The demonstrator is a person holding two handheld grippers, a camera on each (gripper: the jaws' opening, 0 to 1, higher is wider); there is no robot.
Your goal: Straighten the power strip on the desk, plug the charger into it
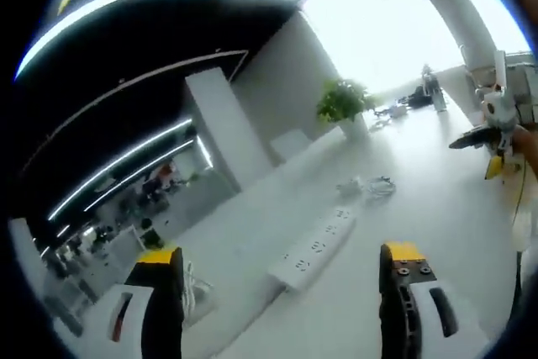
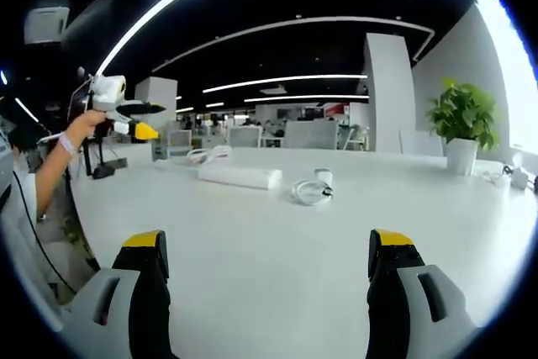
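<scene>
Both grippers are held off the white desk [image 2: 252, 266] with jaws spread wide and nothing gripped. The long white plastic power strip [image 1: 313, 249] is seen in the left gripper view just ahead of the left gripper [image 1: 282, 279], its long axis slanting away toward the upper right. Beyond its far end sits the small white charger with its coiled cable [image 1: 368, 187], close to the strip but apart from it. From the right gripper [image 2: 265, 258], the strip [image 2: 239, 176] is laid crosswise and farther off, so the left one is probably better placed for the straightening.
</scene>
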